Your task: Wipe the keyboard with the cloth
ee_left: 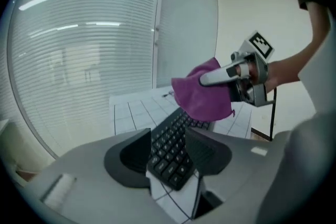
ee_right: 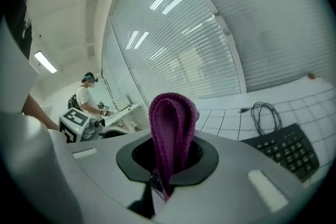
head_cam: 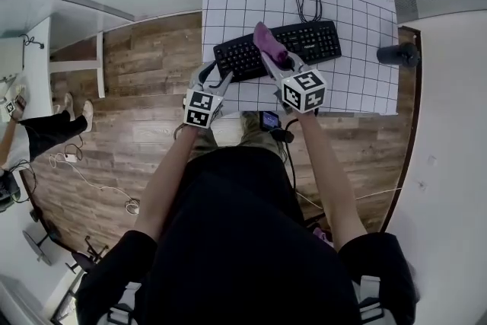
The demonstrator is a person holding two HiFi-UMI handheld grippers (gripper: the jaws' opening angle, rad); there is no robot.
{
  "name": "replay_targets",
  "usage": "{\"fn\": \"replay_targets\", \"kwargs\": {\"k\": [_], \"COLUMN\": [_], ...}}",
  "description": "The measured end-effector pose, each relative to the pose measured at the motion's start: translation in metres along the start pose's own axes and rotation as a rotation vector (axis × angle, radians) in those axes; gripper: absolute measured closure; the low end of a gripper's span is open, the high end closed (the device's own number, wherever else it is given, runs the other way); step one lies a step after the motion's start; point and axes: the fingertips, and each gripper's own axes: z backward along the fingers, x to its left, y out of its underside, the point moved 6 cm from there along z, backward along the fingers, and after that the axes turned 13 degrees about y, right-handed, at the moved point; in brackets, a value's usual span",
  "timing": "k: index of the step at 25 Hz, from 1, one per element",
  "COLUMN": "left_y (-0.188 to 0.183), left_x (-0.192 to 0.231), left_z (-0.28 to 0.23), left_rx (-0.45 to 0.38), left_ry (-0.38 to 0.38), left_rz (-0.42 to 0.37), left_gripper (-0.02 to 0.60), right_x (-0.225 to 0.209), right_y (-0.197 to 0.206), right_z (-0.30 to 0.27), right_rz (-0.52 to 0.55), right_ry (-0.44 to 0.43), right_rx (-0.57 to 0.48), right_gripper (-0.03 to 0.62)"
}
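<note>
A black keyboard point(head_cam: 308, 42) lies on the white gridded mat point(head_cam: 365, 84) over the table. My right gripper point(head_cam: 274, 61) is shut on a purple cloth point(head_cam: 268, 43) and holds it in the air above the keyboard's middle. In the right gripper view the folded cloth point(ee_right: 169, 128) stands up out of the closed jaws, with the keyboard point(ee_right: 289, 149) off to the right. My left gripper point(head_cam: 214, 74) hovers over the keyboard's left end, open and holding nothing. In the left gripper view the keyboard's corner point(ee_left: 173, 152) shows between the jaws, and the cloth point(ee_left: 202, 92) hangs beyond it.
A coiled black cable point(head_cam: 308, 0) lies behind the keyboard. A dark cylinder point(head_cam: 397, 53) sits at the table's right edge. A small device point(head_cam: 268, 119) rests on my lap. Another person point(head_cam: 38, 129) stands on the wooden floor at the left. Blinds line the far wall.
</note>
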Motion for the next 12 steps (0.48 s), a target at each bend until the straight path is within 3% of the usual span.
{"fn": "replay_targets", "kwargs": {"k": [7,12], "left_y": [-0.124,-0.161], "left_x": [-0.032,-0.063], "left_z": [0.038,0.1], "left_rx": [-0.338,-0.552], "left_ry": [-0.058,-0.068], "left_rz": [-0.228,-0.333], "left_gripper": [0.554,0.581], "right_x": [0.042,0.095], "right_y": [-0.053,-0.064], "right_z": [0.065,0.113], "right_rz": [0.181,0.268], "right_ry": [0.207,0.35], "right_rx": [-0.304,-0.496], "right_gripper": [0.545,0.548]}}
